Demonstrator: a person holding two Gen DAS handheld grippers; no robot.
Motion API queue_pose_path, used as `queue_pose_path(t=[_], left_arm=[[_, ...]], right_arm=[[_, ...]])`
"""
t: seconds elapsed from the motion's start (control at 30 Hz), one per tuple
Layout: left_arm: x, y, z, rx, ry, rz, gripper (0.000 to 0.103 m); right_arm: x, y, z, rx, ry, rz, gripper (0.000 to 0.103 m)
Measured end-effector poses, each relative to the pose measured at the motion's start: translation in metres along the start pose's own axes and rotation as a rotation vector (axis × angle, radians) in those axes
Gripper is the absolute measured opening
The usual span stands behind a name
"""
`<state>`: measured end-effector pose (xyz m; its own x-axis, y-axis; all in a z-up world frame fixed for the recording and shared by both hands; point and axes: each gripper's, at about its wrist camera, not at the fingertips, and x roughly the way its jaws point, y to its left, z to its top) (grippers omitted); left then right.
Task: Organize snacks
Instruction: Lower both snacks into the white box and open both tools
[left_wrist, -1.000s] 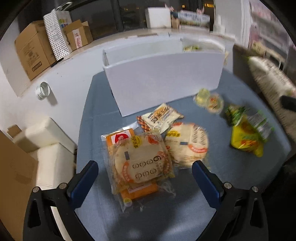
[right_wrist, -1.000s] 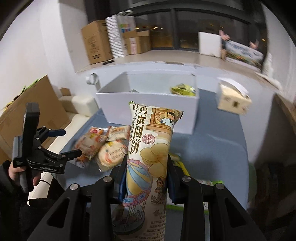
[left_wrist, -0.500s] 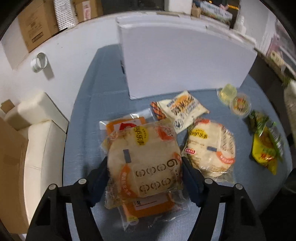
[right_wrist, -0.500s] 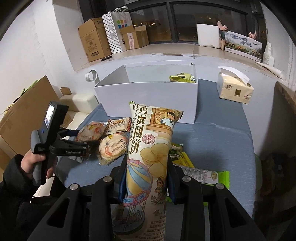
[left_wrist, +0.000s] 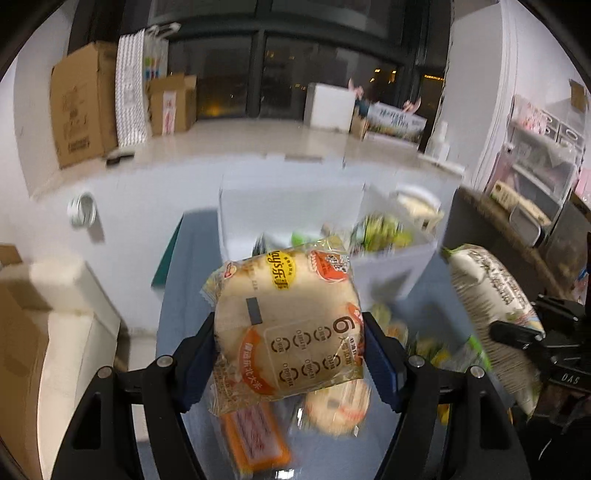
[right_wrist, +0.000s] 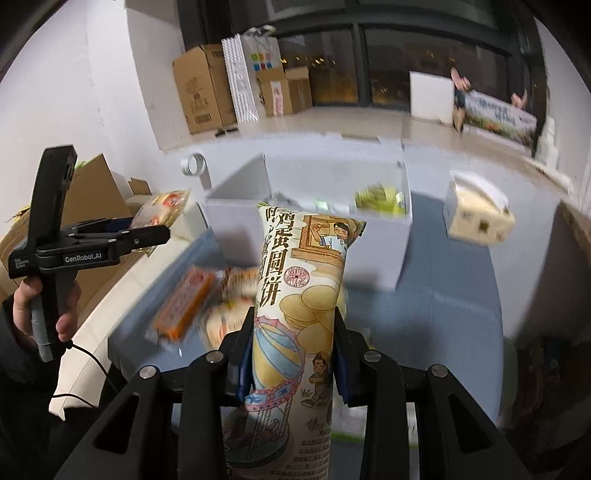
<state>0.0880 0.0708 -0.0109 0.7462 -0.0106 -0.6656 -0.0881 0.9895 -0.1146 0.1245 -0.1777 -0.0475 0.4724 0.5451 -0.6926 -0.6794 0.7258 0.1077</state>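
A second ago the left gripper (left_wrist: 288, 349) hung open above the rice cracker pack (left_wrist: 286, 325) lying on the blue counter (left_wrist: 177, 325); half a second ago its blue pads straddled it; now it is closed on the pack's two sides and has lifted it clear, with the orange wafer packet (left_wrist: 255, 435) and a second round cracker pack (left_wrist: 338, 406) left blurred on the counter beneath; so the pick looks done, and the carry to the white box (left_wrist: 291, 206) beyond is probably next. The right gripper (right_wrist: 291, 345) has stayed clamped on the tall egg biscuit bag (right_wrist: 295, 332) throughout, holding it upright in front of the same white box (right_wrist: 369, 240), where a green packet (right_wrist: 376, 194) already lies.

Writing: the cracker pack shows a large "6" and a yellow badge reading roughly "乐事", though blurred; the biscuit bag reads "鸡蛋圆饼"; the left gripper's body carries "GenRobot.AI" in the right wrist view; other print is too smeared to read.
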Motion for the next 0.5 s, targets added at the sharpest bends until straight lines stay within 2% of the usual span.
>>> queue_pose_path(t=[0.1,0.23,0.33,0.43,0.5], left_arm=[[0.010,-0.004,0.039,0.026,-0.039,0.012,0.077],[0.047,0.003,0.091,0.023,-0.032,0.013,0.077],[0.079,0.010,0.116,0.018,-0.010,0.061,0.077],[0.111,0.017,0.129,0.011,0.023,0.075,0.077],[0.128,0.021,0.130,0.003,0.054,0.076,0.078]], right_arm=[[0.003,-0.003,0.033,0.000,-0.042,0.016,0.038],[0.030,-0.014,0.088,0.042,-0.068,0.031,0.038],[0.074,-0.027,0.128,0.068,-0.021,0.006,0.038],[0.113,-0.037,0.152,0.066,0.028,-0.065,0.038],[0.138,-0.051,0.163,0.129,0.067,-0.058,0.038]])
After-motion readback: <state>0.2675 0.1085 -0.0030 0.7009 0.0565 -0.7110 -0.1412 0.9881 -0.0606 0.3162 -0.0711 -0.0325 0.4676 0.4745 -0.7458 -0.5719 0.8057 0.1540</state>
